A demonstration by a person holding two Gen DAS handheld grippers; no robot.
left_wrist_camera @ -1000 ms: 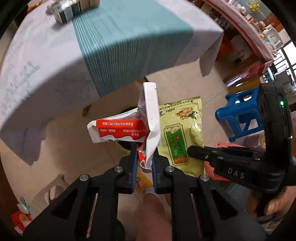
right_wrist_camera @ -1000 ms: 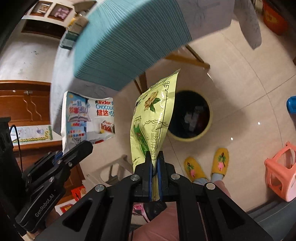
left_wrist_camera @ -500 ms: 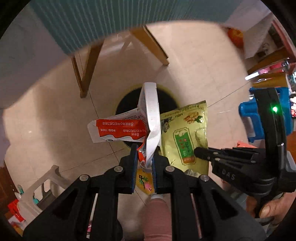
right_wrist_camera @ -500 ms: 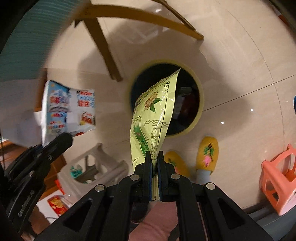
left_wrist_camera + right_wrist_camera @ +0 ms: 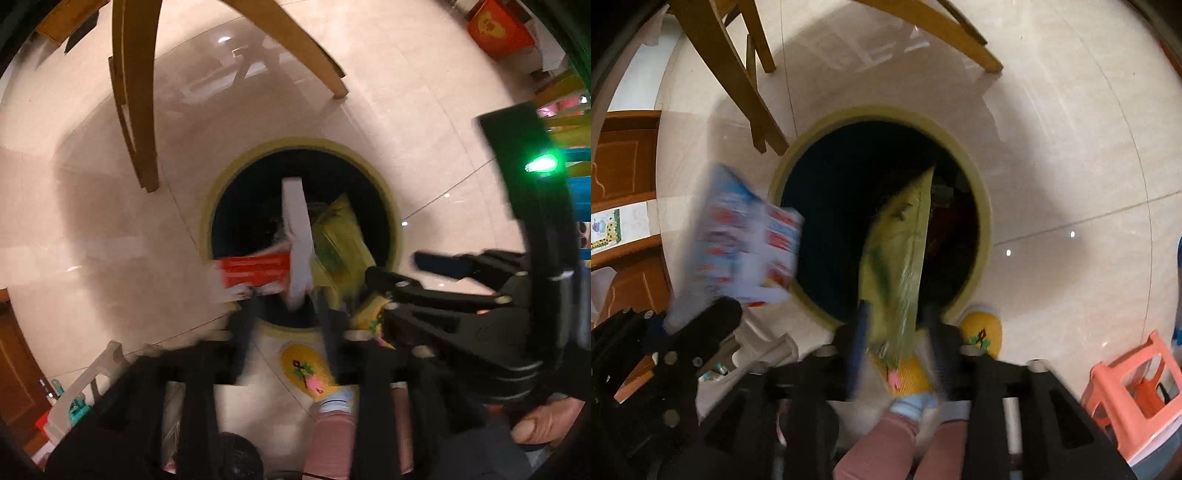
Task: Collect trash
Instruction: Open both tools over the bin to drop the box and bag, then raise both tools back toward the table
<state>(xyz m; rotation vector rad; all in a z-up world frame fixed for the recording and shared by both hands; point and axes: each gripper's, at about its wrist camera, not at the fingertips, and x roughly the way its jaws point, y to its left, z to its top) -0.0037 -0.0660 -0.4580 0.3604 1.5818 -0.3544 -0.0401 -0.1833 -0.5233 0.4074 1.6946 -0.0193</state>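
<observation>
Both of our claws now hang directly above the round trash bin (image 5: pixel 393 221) with the yellowish rim, which stands on the pale tiled floor (image 5: pixel 92 229) near the wooden desk legs (image 5: pixel 135 92). Half a second ago the bin was farther from the cameras and partly covered by the packets; now its dark mouth fills the middle of both views. The left claw (image 5: pixel 284 314) has changed: before, its fingers were pressed on the white and red wrapper (image 5: pixel 258 271), and now they stand apart, so the wrapper is released and appears blurred over the bin opening, just above the fingers. The right claw (image 5: pixel 897 343) shows the same change: its fingers were closed on the yellow-green snack bag (image 5: pixel 901 251), and now they are spread with a clear gap, and the bag is blurred between and above them, its upper tip over the dark inside of the bin. In the left wrist view the snack bag (image 5: pixel 340 243) is just beside the wrapper, both over the bin. In the right wrist view the wrapper (image 5: pixel 746 243) shows its blue and red printed side at the left rim of the bin. Below the claws we see yellow slippers (image 5: pixel 982 332) on the floor, and an orange stool (image 5: pixel 1134 398) stands at the right.
</observation>
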